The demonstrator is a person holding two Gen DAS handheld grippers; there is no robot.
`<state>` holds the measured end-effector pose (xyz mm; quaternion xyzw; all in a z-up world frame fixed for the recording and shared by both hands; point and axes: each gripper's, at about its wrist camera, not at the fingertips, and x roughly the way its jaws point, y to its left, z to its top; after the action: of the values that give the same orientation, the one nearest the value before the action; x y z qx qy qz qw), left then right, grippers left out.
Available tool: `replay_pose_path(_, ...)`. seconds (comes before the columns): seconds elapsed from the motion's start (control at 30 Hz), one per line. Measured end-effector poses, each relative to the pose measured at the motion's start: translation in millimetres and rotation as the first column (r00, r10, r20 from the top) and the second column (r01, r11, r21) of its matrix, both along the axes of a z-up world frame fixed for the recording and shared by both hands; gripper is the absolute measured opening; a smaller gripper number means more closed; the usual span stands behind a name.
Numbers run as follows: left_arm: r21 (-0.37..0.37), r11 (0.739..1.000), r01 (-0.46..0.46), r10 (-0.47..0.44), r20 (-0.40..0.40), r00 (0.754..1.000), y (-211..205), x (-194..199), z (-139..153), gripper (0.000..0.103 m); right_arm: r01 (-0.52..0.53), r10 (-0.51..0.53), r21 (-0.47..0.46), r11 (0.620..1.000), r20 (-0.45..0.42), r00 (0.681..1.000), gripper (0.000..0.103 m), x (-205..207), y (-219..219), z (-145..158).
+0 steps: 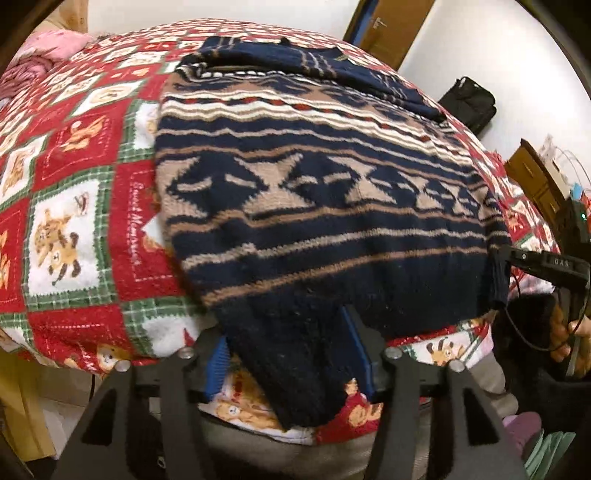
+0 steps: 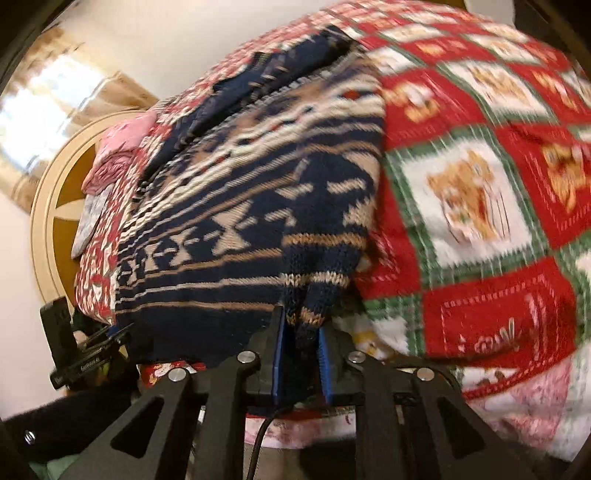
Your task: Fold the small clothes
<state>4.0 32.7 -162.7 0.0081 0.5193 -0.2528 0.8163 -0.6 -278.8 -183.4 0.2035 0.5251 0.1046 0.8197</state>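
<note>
Navy patterned sweater (image 1: 314,192) lies centre frame on the red quilt (image 1: 74,192); left gripper (image 1: 291,354) and right gripper (image 2: 301,347) each clamp a hem corner, seemingly to lift and fold it.

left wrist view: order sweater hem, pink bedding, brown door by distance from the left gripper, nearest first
1. Sweater hem: hangs between the left gripper's fingers, at the blanket's near edge.
2. Pink bedding: far left corner of the bed, beyond the blanket.
3. Brown door: on the wall behind the bed, top right.
</note>
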Motion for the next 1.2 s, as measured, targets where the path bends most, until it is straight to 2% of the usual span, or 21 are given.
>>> replay_pose_path(0.03, -0.002, 1.0, -0.001, 0.001, -0.002, 1.0, 0, 0, -1, 0.058, 0.002, -0.002, 0.024, 1.0, -0.004, 1.0, 0.025, -2, -2, -2)
replay_pose_path(0.07, -0.006, 1.0, -0.002, 0.002, -0.005, 1.0, -1, 0, -2, 0.057, -0.002, 0.002, 0.049, 0.999, -0.018, 1.0, 0.036, -4, -2, -6)
replay_pose_path(0.13, -0.018, 1.0, -0.002, 0.002, -0.007, 1.0, 0, -1, -1, 0.049, -0.017, 0.021, 0.059, 0.998, -0.058, 0.998, 0.049, -6, 3, -13)
replay_pose_path(0.17, -0.024, 1.0, -0.007, 0.007, -0.007, 1.0, 1, -1, -1, 0.044, -0.027, 0.031, 0.064, 0.998, -0.07, 0.997, 0.051, -8, 7, -17)
replay_pose_path(0.23, -0.036, 0.999, -0.023, 0.023, -0.012, 1.0, 7, 0, -2, 0.019, -0.056, 0.065, 0.094, 0.994, -0.093, 0.994, 0.051, -12, 14, -22)
replay_pose_path(0.27, -0.05, 0.998, -0.037, 0.036, -0.02, 0.999, 10, 2, -2, 0.014, -0.067, 0.077, 0.105, 0.992, -0.096, 0.992, 0.051, -12, 16, -23)
replay_pose_path(0.3, -0.068, 0.997, -0.045, 0.043, -0.032, 0.999, 13, 3, -2, 0.014, -0.077, 0.085, 0.106, 0.991, -0.074, 0.994, 0.051, -13, 18, -21)
replay_pose_path(0.33, -0.09, 0.995, -0.052, 0.049, -0.043, 0.998, 16, 4, -2, 0.012, -0.086, 0.091, 0.104, 0.991, -0.051, 0.994, 0.045, -15, 19, -18)
replay_pose_path(0.37, -0.094, 0.994, -0.053, 0.049, -0.043, 0.998, 18, 4, 0, 0.011, -0.096, 0.099, 0.098, 0.991, -0.033, 0.995, 0.019, -16, 20, -14)
replay_pose_path(0.4, -0.095, 0.994, -0.054, 0.05, -0.038, 0.998, 17, 5, 3, 0.01, -0.115, 0.117, 0.084, 0.99, -0.017, 0.993, 0.011, -17, 22, -8)
replay_pose_path(0.47, -0.117, 0.992, -0.047, 0.044, -0.023, 0.999, 16, 5, 15, 0.01, -0.144, 0.142, 0.083, 0.986, 0.034, 0.989, 0.011, -19, 24, 10)
replay_pose_path(0.57, -0.147, 0.989, -0.028, 0.032, 0.023, 0.999, 14, 9, 44, 0.01, -0.147, 0.123, 0.206, 0.967, 0.125, 0.985, 0.011, -18, 14, 43)
replay_pose_path(0.7, -0.199, 0.979, -0.032, 0.05, 0.083, 0.995, 13, 36, 93, 0.01, -0.123, 0.028, 0.4, 0.908, 0.235, 0.972, 0.011, 5, -13, 87)
replay_pose_path(0.8, -0.236, 0.97, -0.064, 0.087, 0.087, 0.992, 11, 73, 117, 0.01, -0.086, -0.055, 0.457, 0.885, 0.287, 0.956, 0.011, 36, -30, 108)
replay_pose_path(0.9, -0.189, 0.978, -0.09, 0.111, 0.108, 0.988, -6, 112, 121, 0.01, -0.02, -0.126, 0.448, 0.894, 0.294, 0.948, 0.011, 77, -38, 111)
replay_pose_path(0.93, -0.174, 0.979, -0.104, 0.123, 0.098, 0.988, -12, 126, 118, 0.01, 0.006, -0.138, 0.41, 0.912, 0.294, 0.946, 0.011, 87, -39, 110)
replay_pose_path(1.0, -0.121, 0.983, -0.136, 0.145, 0.066, 0.987, -25, 154, 106, 0.01, 0.073, -0.152, 0.256, 0.964, 0.305, 0.94, 0.011, 103, -40, 108)
replay_pose_path(1.07, -0.062, 0.987, -0.15, 0.151, 0.011, 0.988, -32, 172, 89, 0.01, 0.068, -0.129, 0.209, 0.975, 0.294, 0.947, 0.011, 109, -34, 102)
replay_pose_path(1.13, -0.035, 0.987, -0.157, 0.155, -0.046, 0.987, -35, 186, 71, 0.01, 0.027, -0.07, 0.175, 0.984, 0.246, 0.967, 0.011, 109, -24, 93)
replay_pose_path(1.2, -0.01, 0.988, -0.156, 0.155, -0.07, 0.985, -39, 195, 58, 0.01, -0.034, 0.004, 0.139, 0.99, 0.21, 0.978, 0.011, 102, -13, 84)
